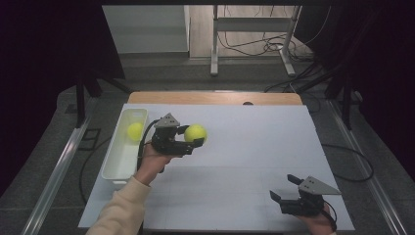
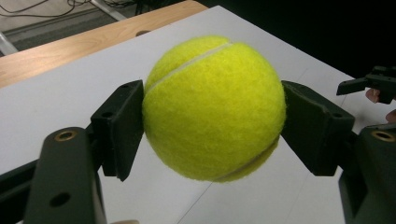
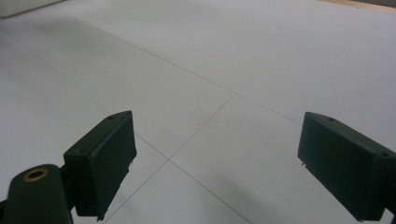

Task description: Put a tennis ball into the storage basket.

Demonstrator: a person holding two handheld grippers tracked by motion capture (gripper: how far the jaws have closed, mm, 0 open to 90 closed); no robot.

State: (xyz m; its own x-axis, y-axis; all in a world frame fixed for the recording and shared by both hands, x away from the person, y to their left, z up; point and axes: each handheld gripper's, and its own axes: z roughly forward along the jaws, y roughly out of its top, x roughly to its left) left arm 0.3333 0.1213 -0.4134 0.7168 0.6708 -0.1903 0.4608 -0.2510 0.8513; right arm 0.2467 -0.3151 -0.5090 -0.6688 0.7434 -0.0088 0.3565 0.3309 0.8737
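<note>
A yellow tennis ball (image 1: pixel 195 132) hangs above the white table, clamped between the two black jaws of my left gripper (image 1: pixel 191 136). In the left gripper view the ball (image 2: pixel 214 108) sits between both pads (image 2: pixel 122 125), lifted off the surface. A second yellow tennis ball (image 1: pixel 135 130) lies inside the white tray (image 1: pixel 116 164) at the table's left side, just left of that gripper. My right gripper (image 1: pixel 286 187) rests near the front right corner, open, with nothing between its jaws (image 3: pixel 215 163).
The white table sheet (image 1: pixel 244 147) lies on a wooden top (image 1: pixel 215 97) whose far edge shows. Beyond it stand a metal frame (image 1: pixel 254 29) and loose cables on the floor. Rails run along both sides of the table.
</note>
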